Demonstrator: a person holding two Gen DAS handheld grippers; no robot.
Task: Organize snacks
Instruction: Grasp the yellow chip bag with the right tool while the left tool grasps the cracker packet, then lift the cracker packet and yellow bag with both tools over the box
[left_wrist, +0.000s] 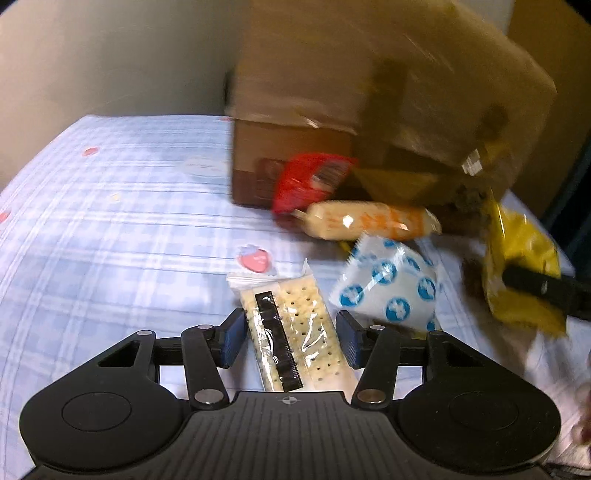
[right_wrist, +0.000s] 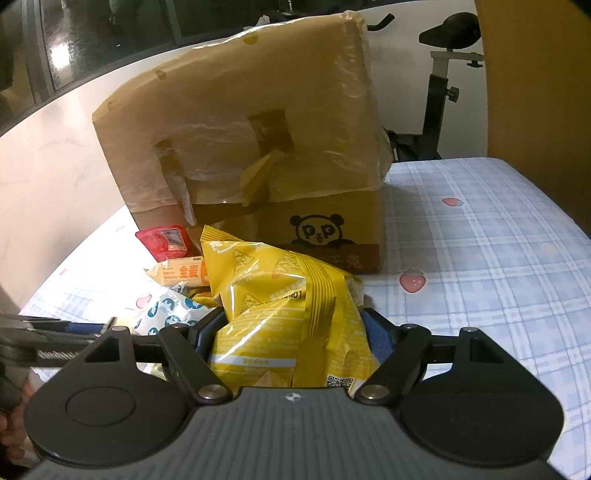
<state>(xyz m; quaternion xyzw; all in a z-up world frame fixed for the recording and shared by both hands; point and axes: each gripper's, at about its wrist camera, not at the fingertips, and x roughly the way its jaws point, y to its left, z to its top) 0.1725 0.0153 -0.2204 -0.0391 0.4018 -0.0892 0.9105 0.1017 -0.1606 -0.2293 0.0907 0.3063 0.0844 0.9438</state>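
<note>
Left gripper (left_wrist: 291, 334) brackets the cracker packet (left_wrist: 295, 328), pads apart; right gripper (right_wrist: 291, 339) clamps the yellow chip bag (right_wrist: 284, 314). Next: pinch crackers, lift.

free: the checked sheet (left_wrist: 110, 229) is lying bare on the left | blocked far: a big cardboard box (left_wrist: 295, 162) is standing in the way | blocked right: snack packs (left_wrist: 373, 221) are crowding near the box

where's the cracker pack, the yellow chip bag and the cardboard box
cracker pack (left_wrist: 295, 332), left wrist view, middle of the clear wrapper
yellow chip bag (right_wrist: 288, 314), right wrist view, crinkled front of the bag
cardboard box (right_wrist: 236, 122), right wrist view, taped top panel
</note>
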